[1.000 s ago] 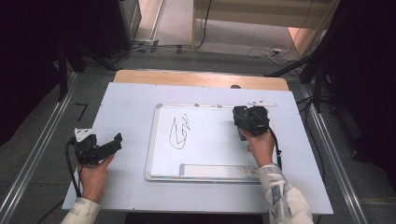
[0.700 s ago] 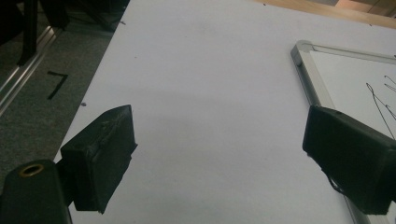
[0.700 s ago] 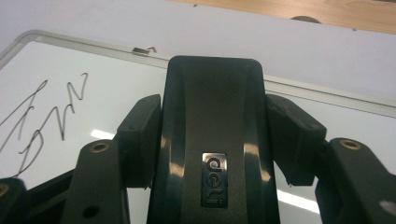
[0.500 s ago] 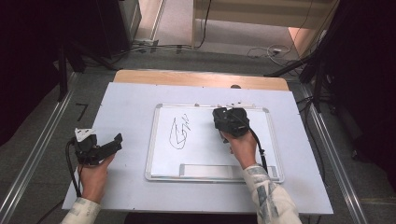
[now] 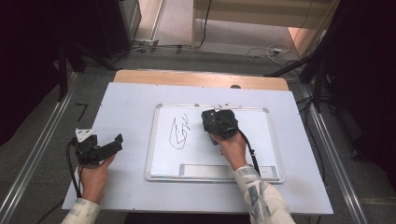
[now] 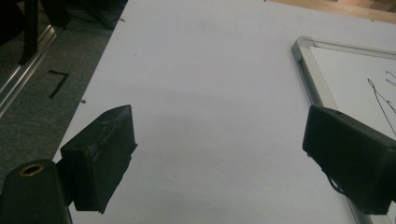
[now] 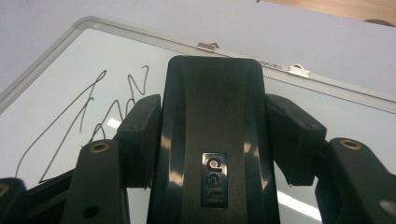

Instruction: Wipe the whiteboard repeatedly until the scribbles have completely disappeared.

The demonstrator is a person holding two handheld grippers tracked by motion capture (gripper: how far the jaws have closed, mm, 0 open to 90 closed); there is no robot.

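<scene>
One whiteboard (image 5: 261, 135), one eraser (image 7: 212, 140), two grippers.

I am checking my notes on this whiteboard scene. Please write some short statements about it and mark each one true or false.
1. The right gripper is shut on a black eraser. True.
2. The whiteboard is wiped clean. False: a black scribble is on its left part.
3. The left gripper has its fingers apart, with nothing between them. True.
4. The left gripper rests on the whiteboard. False: it is over the table, left of the board's frame.
5. The eraser is over the whiteboard, right of the scribble. True.
</scene>
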